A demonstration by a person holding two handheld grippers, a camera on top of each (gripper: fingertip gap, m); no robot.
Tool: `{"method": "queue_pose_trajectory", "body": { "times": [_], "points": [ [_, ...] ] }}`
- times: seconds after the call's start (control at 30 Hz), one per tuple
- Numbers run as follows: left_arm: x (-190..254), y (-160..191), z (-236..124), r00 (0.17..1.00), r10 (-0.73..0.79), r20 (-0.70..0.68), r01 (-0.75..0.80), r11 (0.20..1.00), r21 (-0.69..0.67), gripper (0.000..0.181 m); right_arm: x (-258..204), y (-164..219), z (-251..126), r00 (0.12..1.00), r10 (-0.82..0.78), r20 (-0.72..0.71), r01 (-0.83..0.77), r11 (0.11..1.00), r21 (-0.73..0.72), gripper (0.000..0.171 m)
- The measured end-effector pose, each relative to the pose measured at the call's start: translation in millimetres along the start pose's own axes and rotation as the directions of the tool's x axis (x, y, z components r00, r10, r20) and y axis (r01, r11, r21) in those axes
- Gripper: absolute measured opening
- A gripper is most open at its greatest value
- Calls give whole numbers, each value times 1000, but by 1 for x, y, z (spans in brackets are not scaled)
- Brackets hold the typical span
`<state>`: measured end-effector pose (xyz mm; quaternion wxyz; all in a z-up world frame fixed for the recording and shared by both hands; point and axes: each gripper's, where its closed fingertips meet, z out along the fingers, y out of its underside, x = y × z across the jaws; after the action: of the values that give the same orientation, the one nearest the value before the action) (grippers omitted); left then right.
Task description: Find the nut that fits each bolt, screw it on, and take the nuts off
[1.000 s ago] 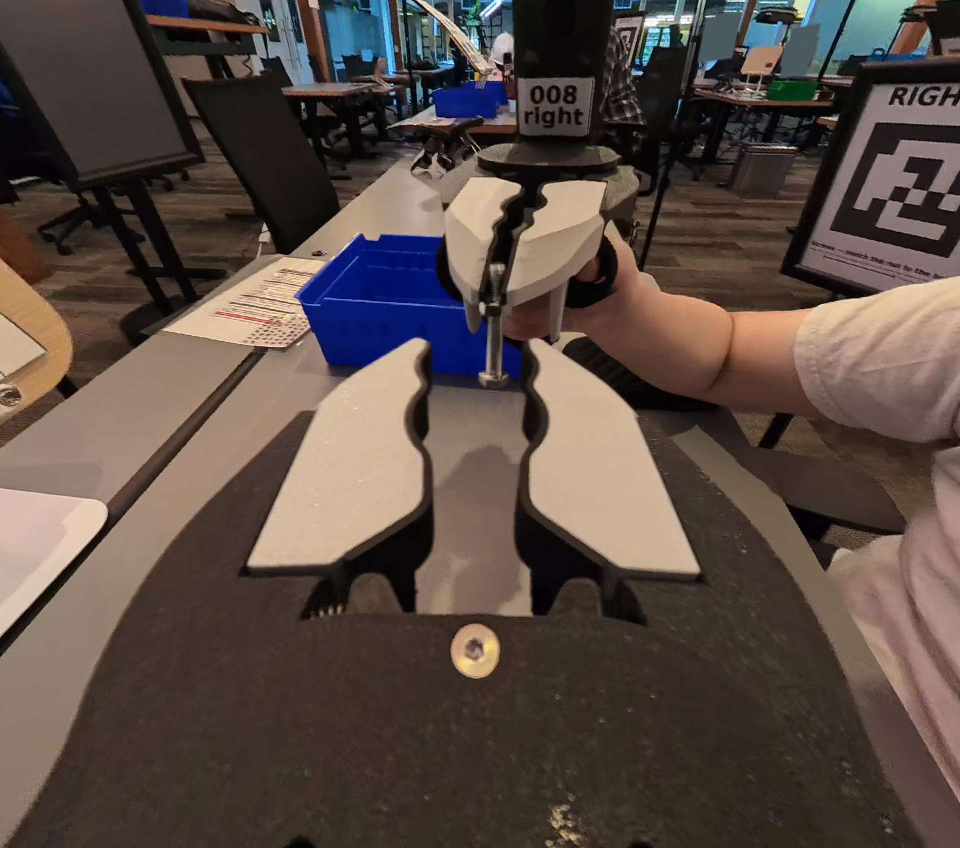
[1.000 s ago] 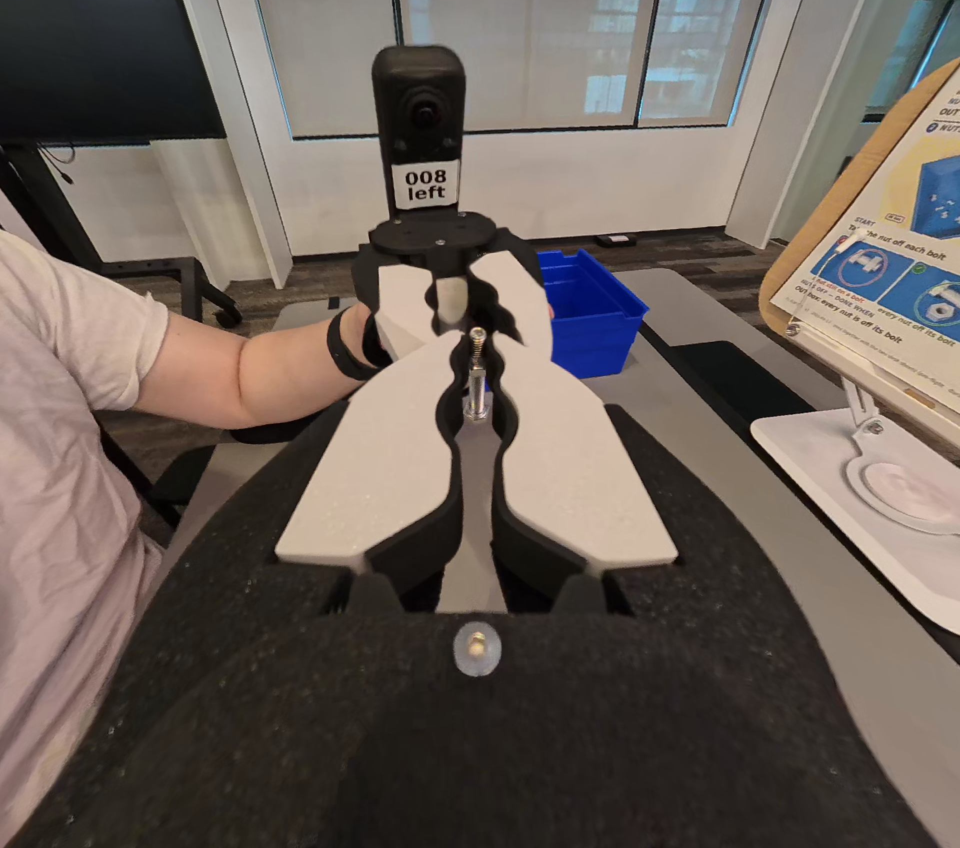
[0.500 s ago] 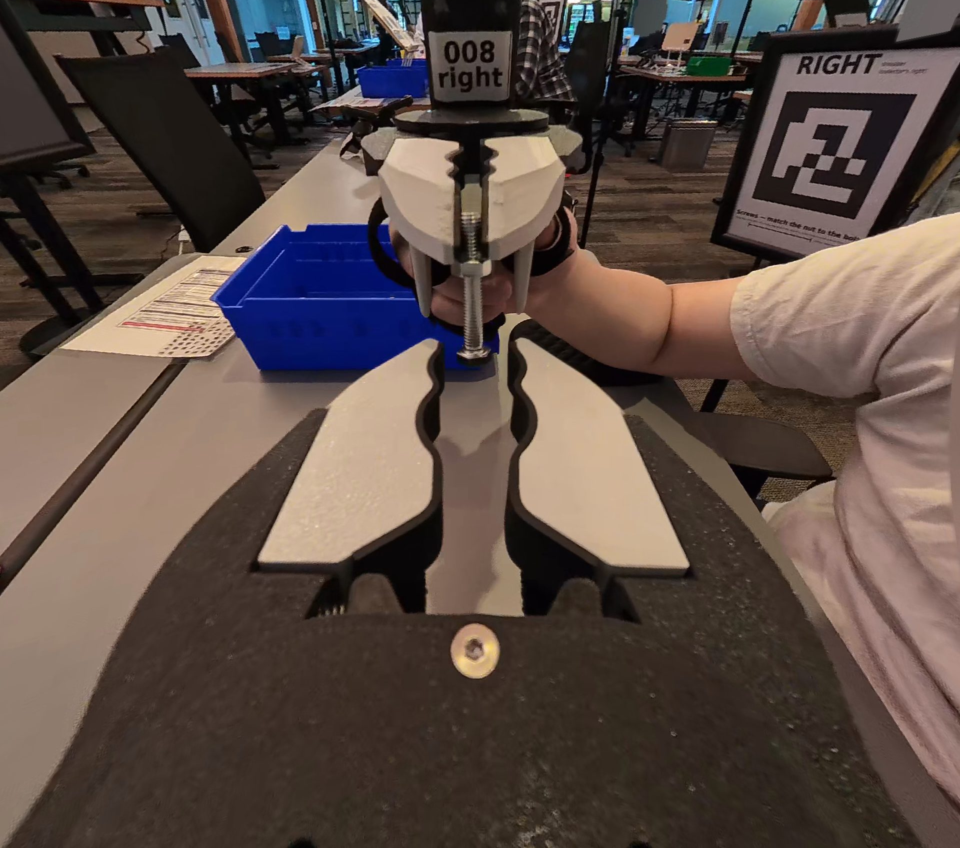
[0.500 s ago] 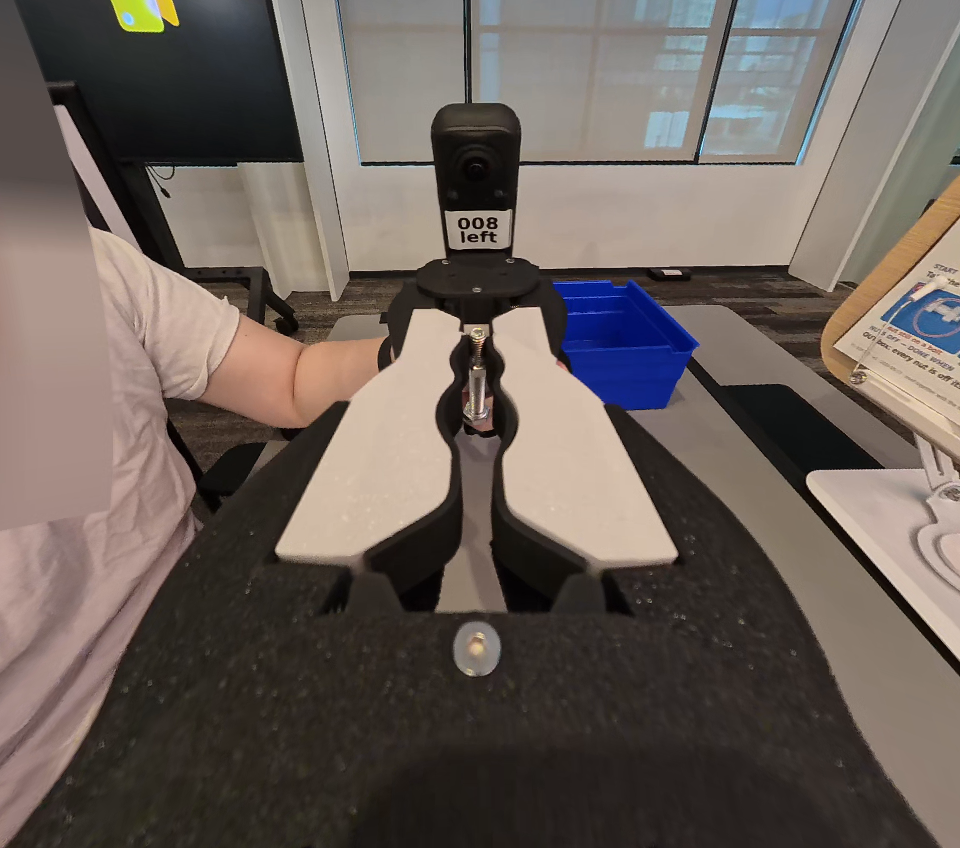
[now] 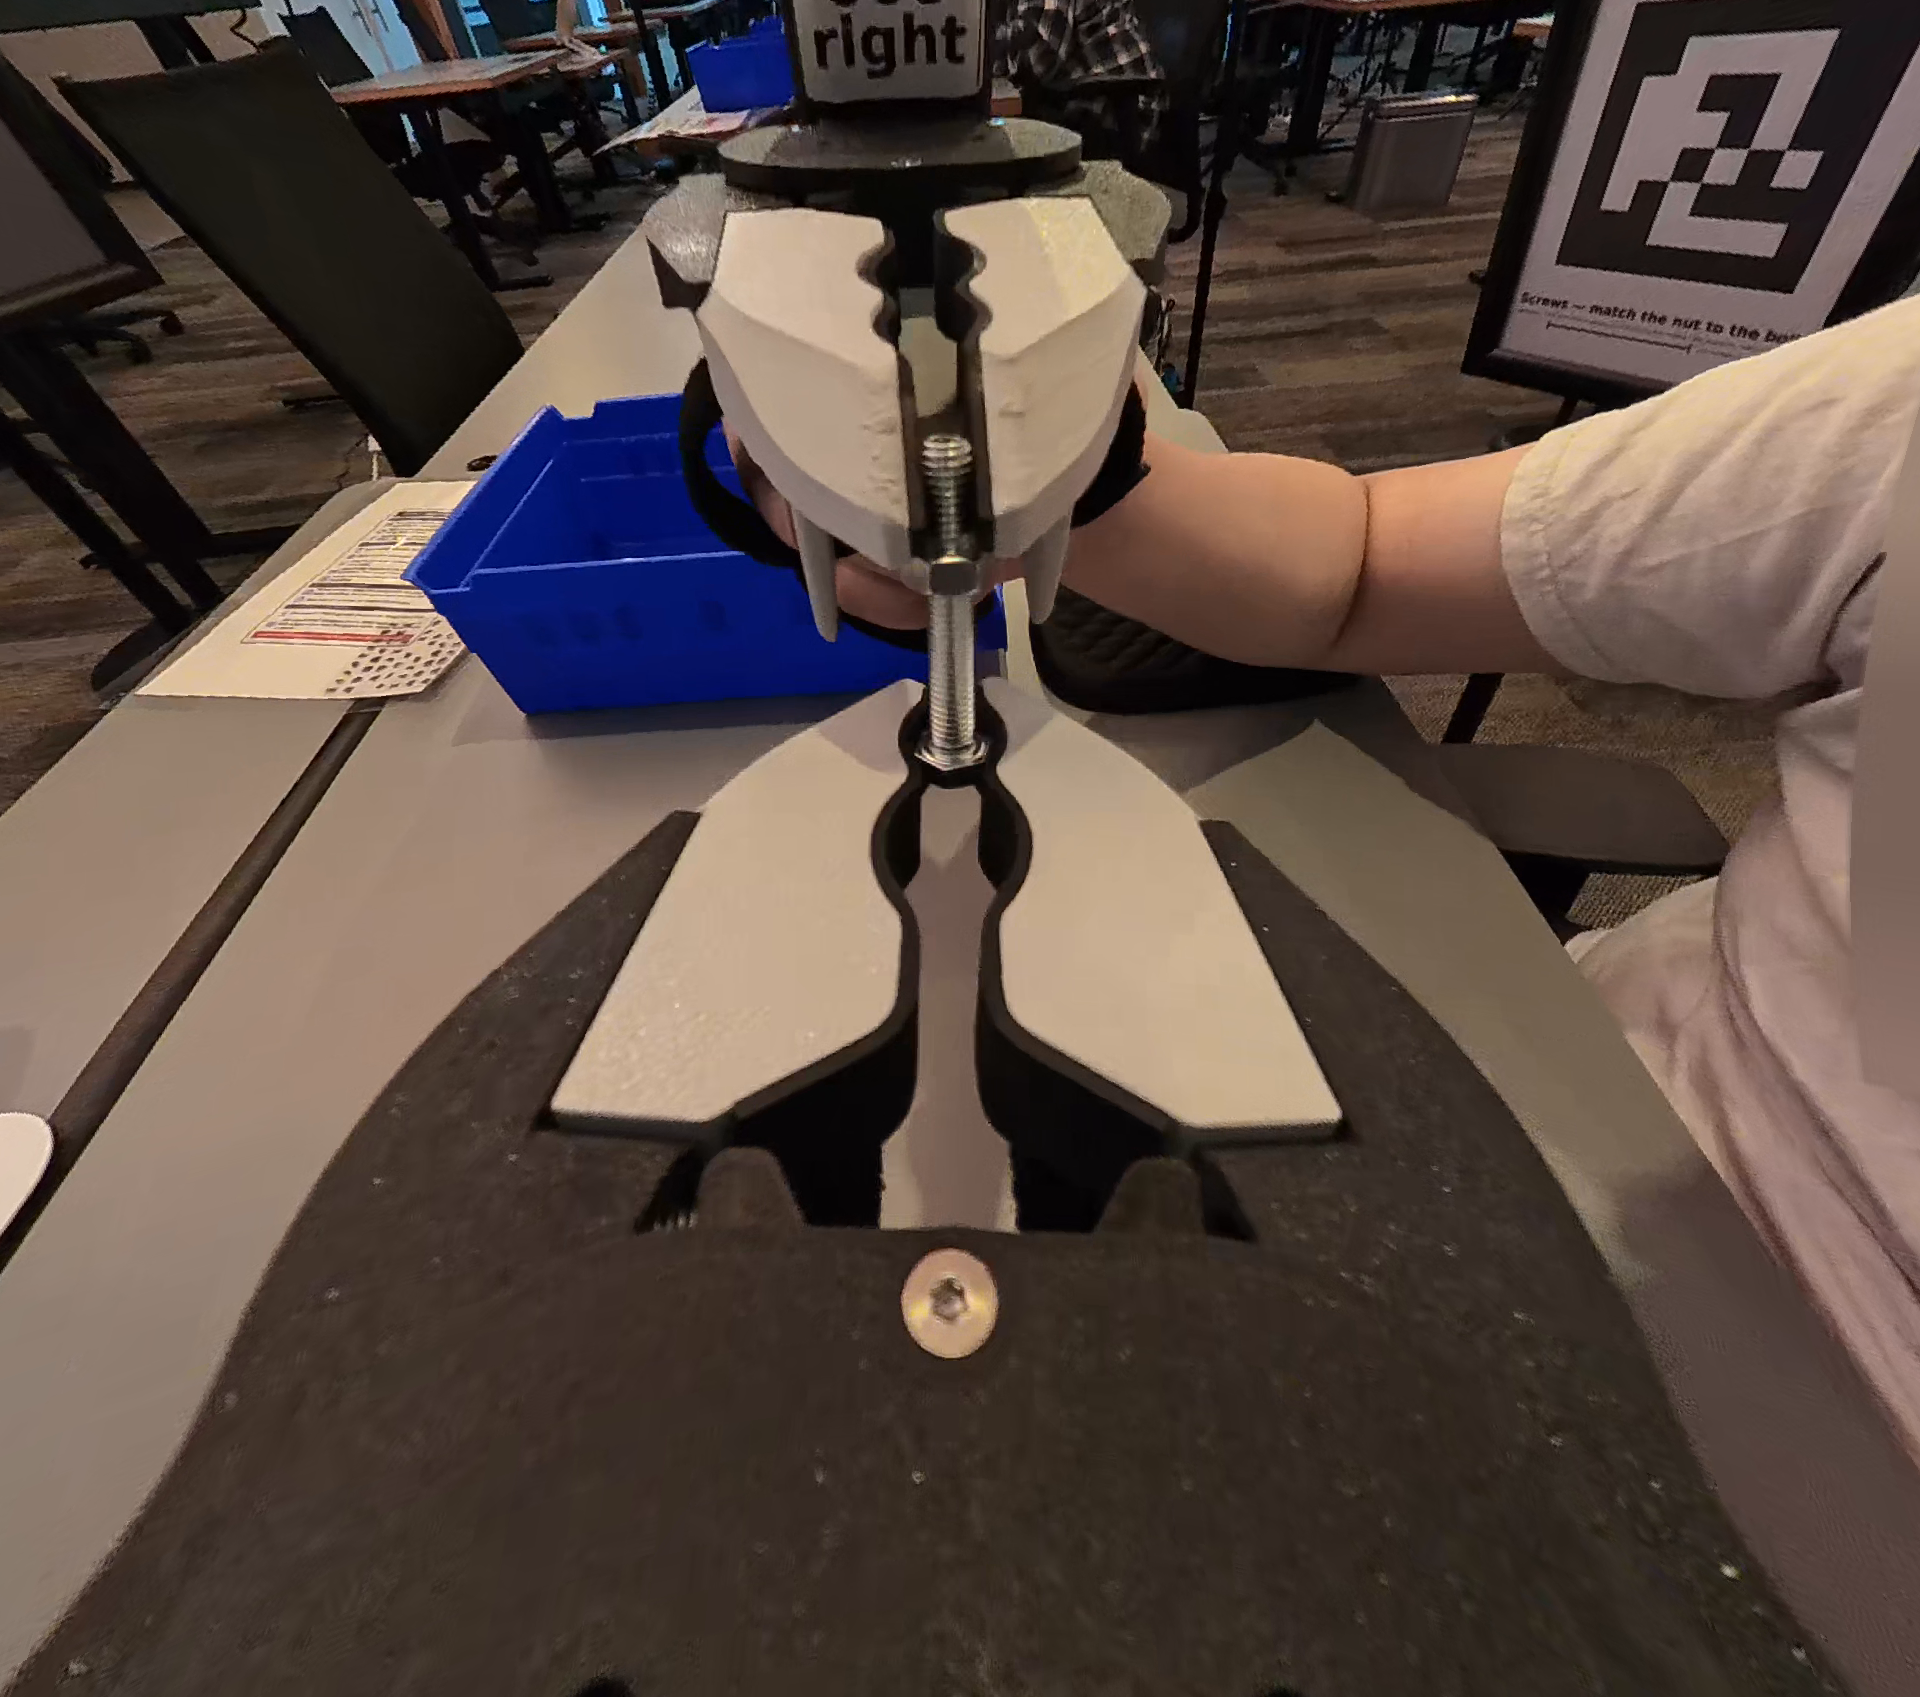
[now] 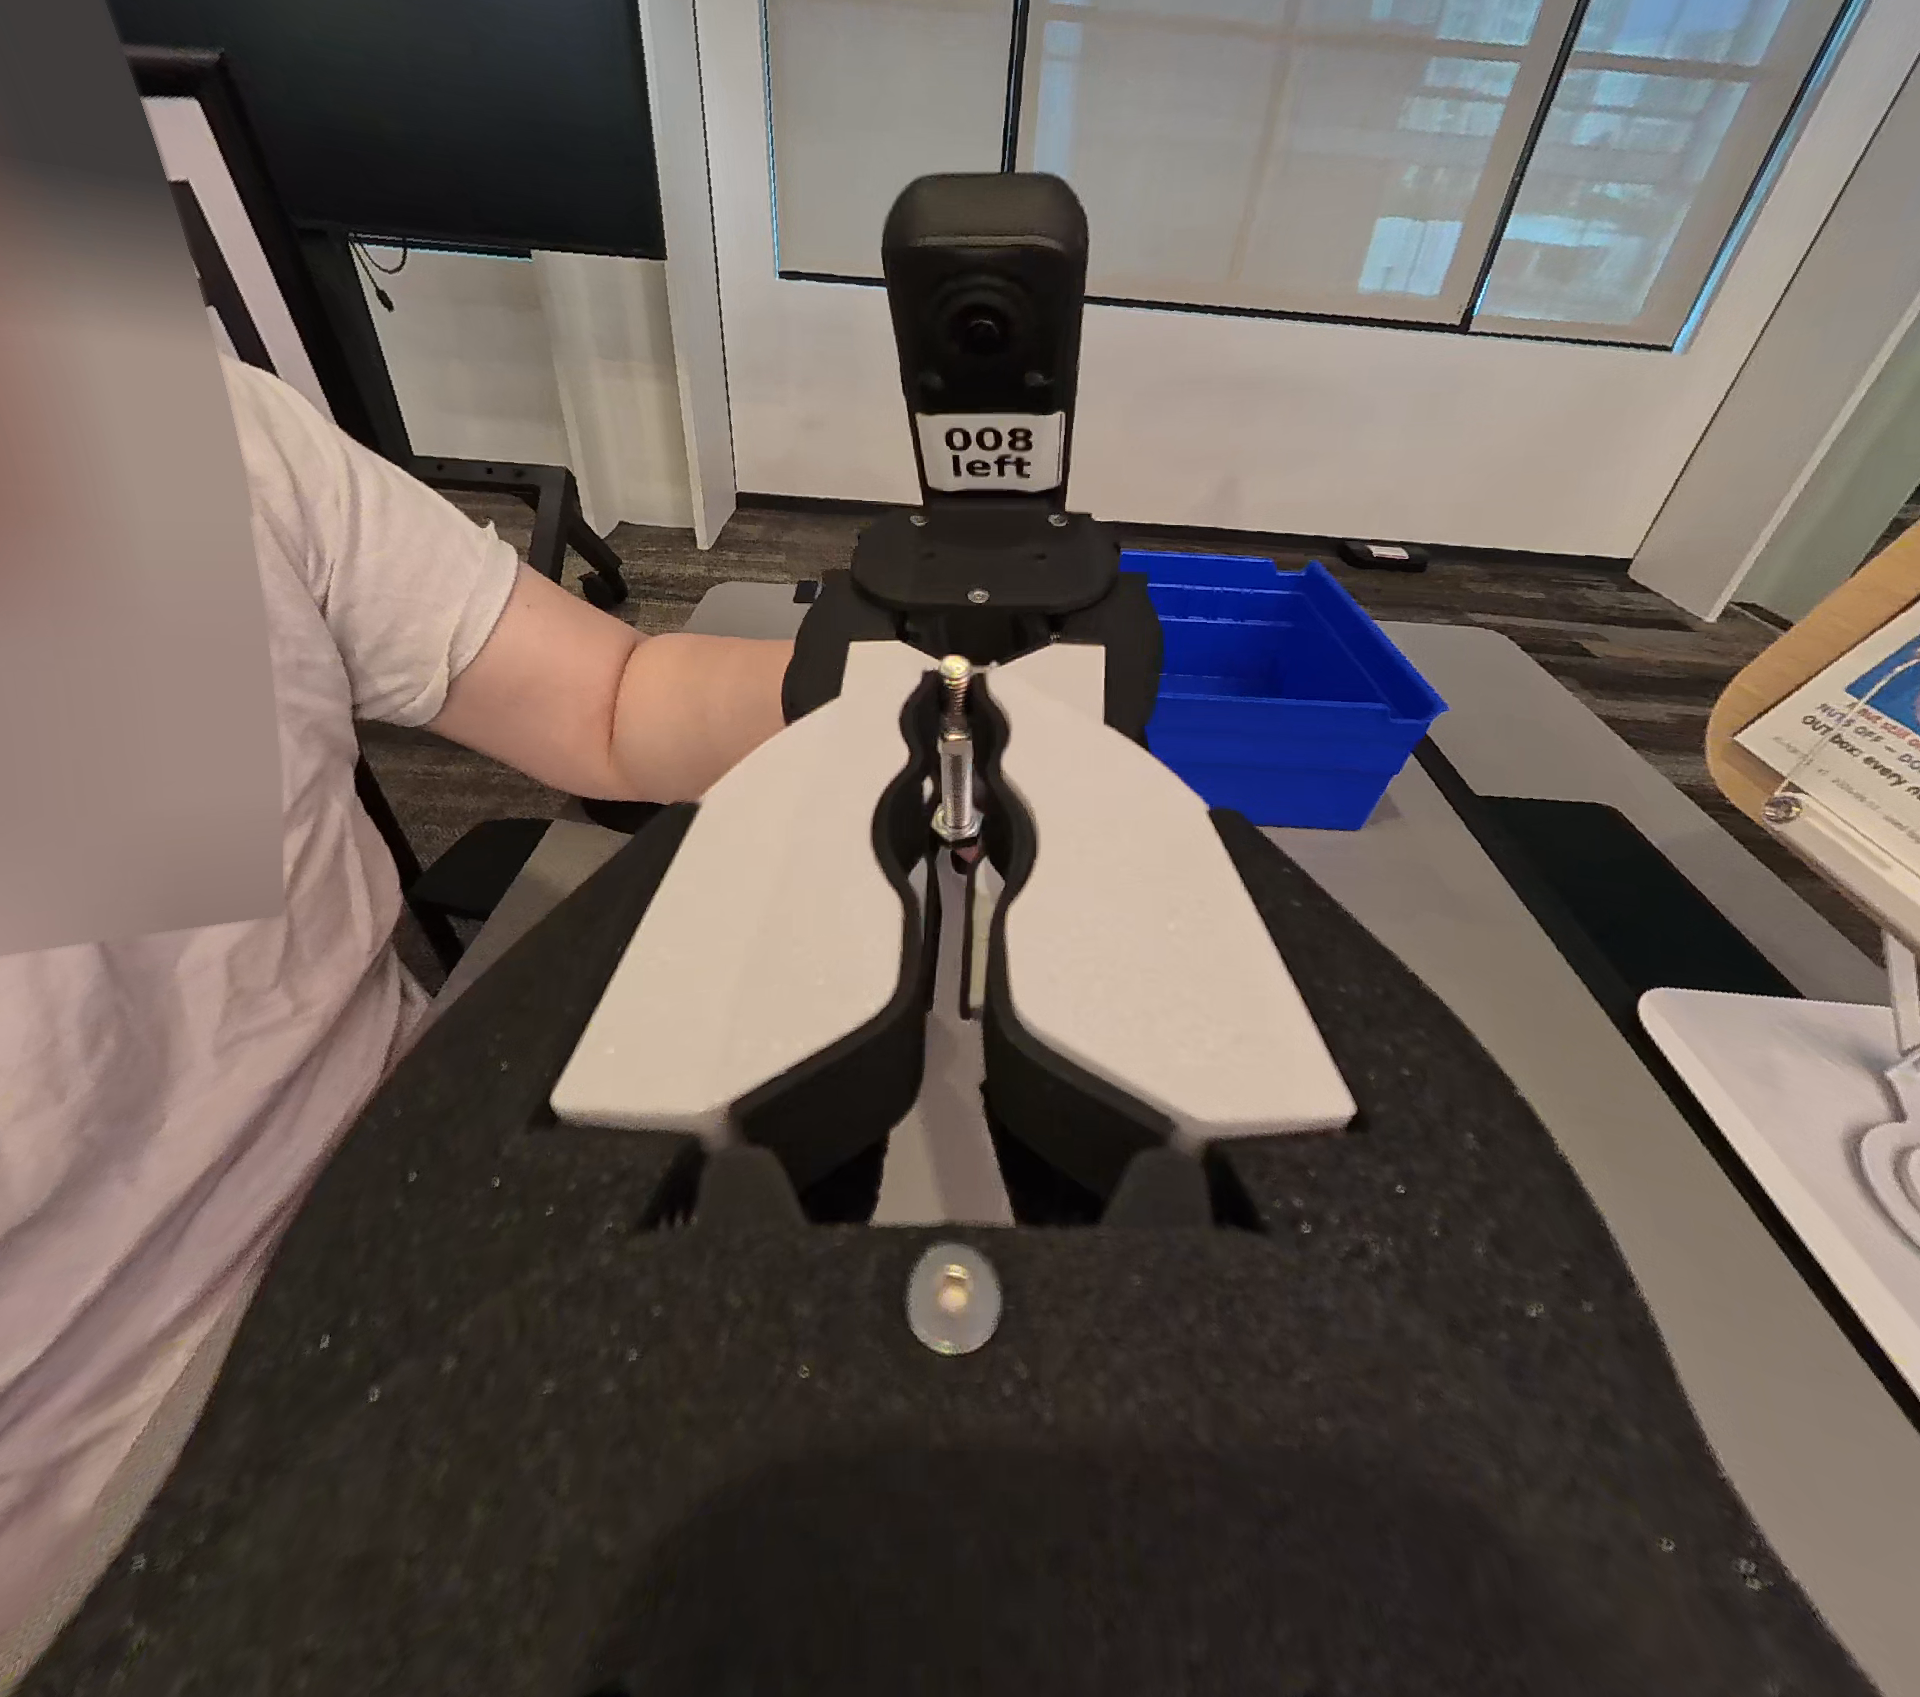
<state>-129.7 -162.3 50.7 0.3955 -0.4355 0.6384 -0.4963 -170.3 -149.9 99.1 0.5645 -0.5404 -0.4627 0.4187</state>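
Behind the bolt [image 5: 948, 608] — blue bin [image 5: 623, 598].

Bright even daylight, sharp focus, wide-angle edge distortion

We are seeing a grey table [image 5: 208, 868] holding things up | a blue bin [image 5: 623, 587] is sitting on it | a printed paper sheet [image 5: 343, 608] is lying flat just beside the bin | a white stand base [image 6: 1766, 1128] is resting on the table's other side
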Motion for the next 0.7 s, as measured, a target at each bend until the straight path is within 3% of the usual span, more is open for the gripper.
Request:
{"method": "queue_pose_trajectory", "body": {
  "times": [0.37, 0.5, 0.7],
  "points": [
    [0, -1, 0, 999, -30, -21, 31, 999, 32, 4, 2, 1, -4, 1000, 8, 18, -9, 1000, 14, 5],
    [4, 0, 1, 998, -50, -48, 50, 999, 5, 15, 2, 3, -4, 1000, -11, 11, 11, 1000, -9, 5],
    [1, 3, 1, 999, -36, -26, 36, 999, -1, 4, 1, 4, -4, 1000, -7, 17, 7, 1000, -20, 5]
  ]
}}
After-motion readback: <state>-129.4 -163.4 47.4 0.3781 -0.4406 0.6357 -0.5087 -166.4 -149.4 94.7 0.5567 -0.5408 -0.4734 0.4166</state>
